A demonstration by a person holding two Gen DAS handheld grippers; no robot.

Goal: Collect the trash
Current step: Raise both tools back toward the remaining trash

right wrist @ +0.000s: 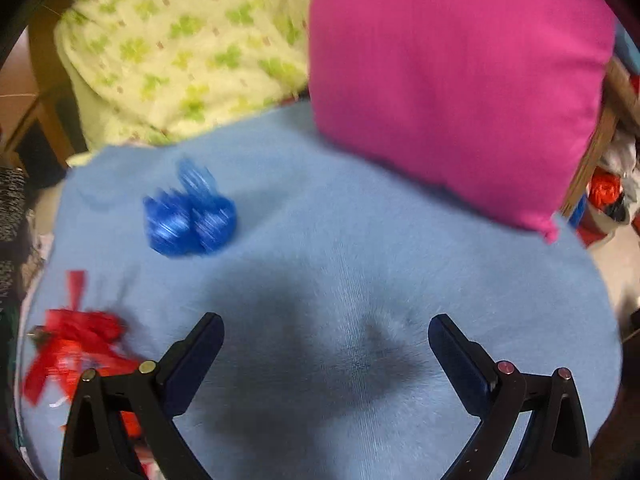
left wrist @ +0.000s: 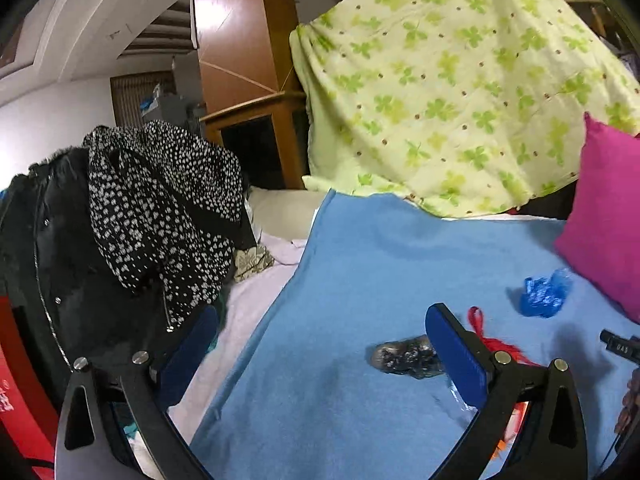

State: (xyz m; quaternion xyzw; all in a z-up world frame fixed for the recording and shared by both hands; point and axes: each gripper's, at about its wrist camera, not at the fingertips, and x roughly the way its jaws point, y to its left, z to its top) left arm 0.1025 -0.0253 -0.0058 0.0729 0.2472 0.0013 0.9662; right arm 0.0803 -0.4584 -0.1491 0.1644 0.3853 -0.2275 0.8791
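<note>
Trash lies on a light blue blanket (left wrist: 340,280). A crumpled blue plastic piece (left wrist: 542,292) sits near the pink pillow; it also shows blurred in the right wrist view (right wrist: 190,216). A dark crumpled wrapper (left wrist: 404,356) lies just left of my left gripper's right finger. Red plastic scraps (left wrist: 500,344) lie behind that finger and show at lower left in the right wrist view (right wrist: 76,344). My left gripper (left wrist: 322,332) is open and empty above the blanket's left edge. My right gripper (right wrist: 326,334) is open and empty over bare blanket (right wrist: 340,260).
A pink pillow (right wrist: 452,72) leans at the back right. A green clover-print quilt (left wrist: 452,88) is draped behind. Dark coats and a spotted garment (left wrist: 160,208) are piled at the left. A wooden cabinet (left wrist: 244,80) stands behind.
</note>
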